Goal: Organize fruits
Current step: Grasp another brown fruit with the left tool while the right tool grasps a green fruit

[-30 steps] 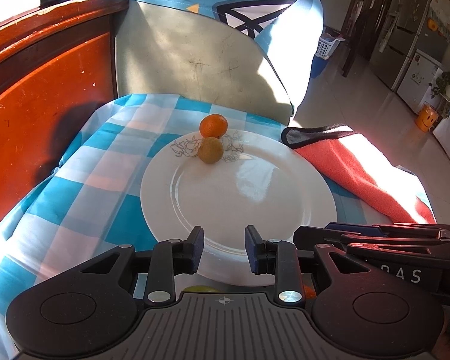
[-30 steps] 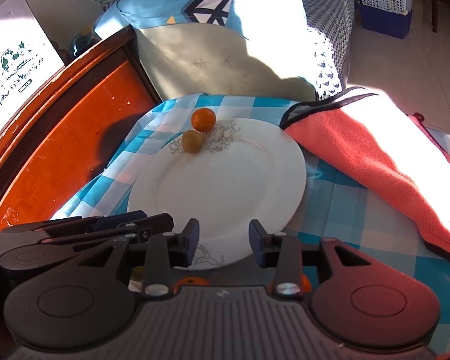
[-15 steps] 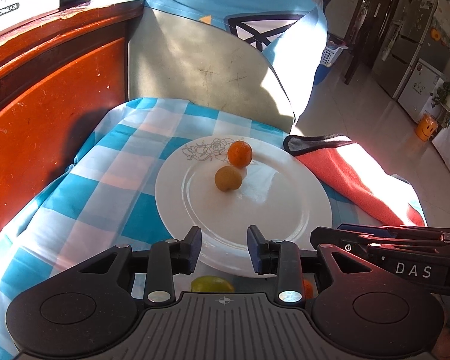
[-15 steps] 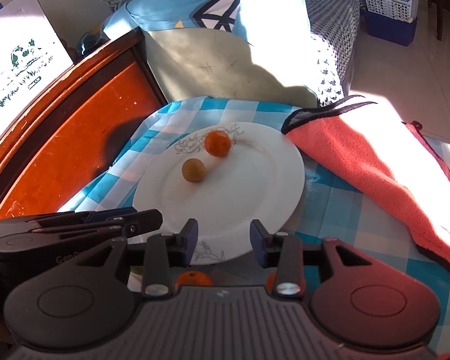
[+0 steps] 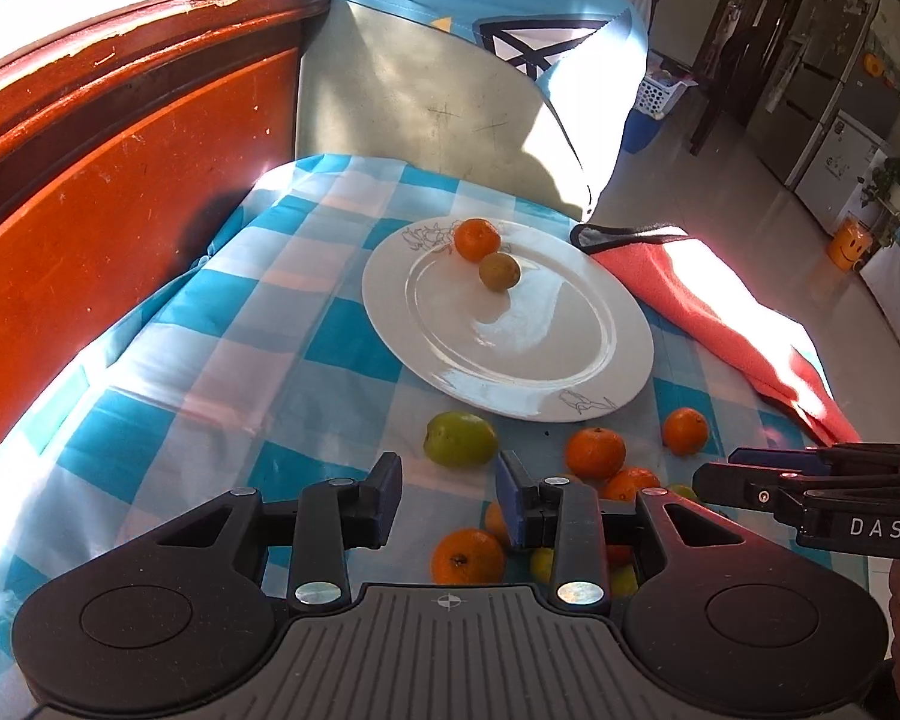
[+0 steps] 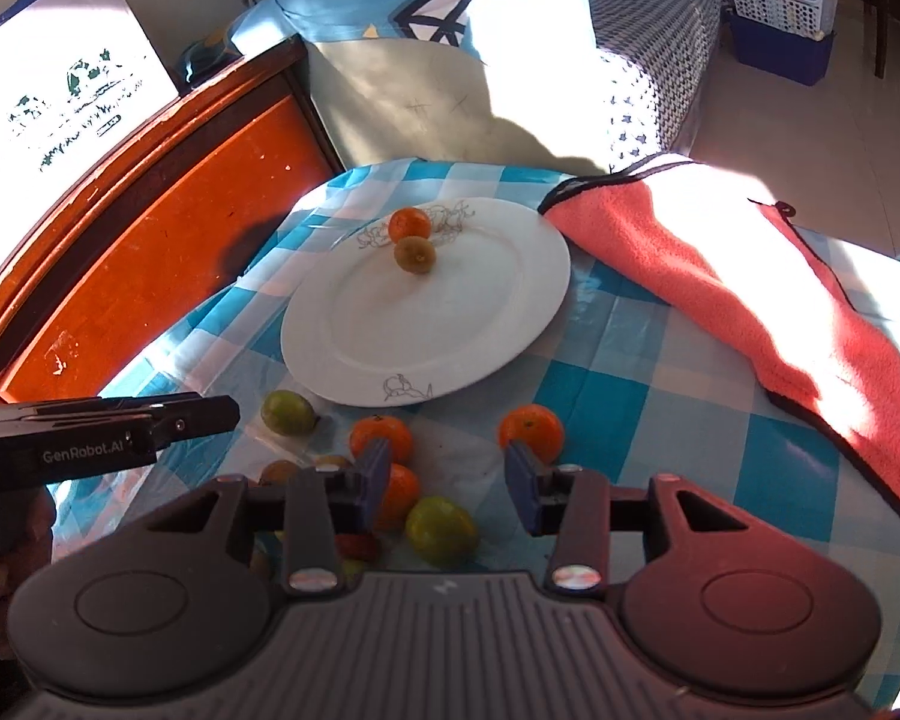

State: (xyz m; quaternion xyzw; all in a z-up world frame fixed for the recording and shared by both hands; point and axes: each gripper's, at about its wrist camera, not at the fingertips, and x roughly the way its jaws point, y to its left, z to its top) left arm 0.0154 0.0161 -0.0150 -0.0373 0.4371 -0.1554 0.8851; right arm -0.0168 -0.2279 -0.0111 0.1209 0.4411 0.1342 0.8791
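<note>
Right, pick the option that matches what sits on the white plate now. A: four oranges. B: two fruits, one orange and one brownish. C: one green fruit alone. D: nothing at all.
B: the white plate carries only an orange fruit and a brownish fruit near its far rim; the other fruits lie on the checked cloth.

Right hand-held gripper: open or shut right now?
Open. The right hand-held gripper shows a wide gap between its fingers, nothing clamped; loose fruit, including a green one, lies on the checked cloth beneath.
</note>
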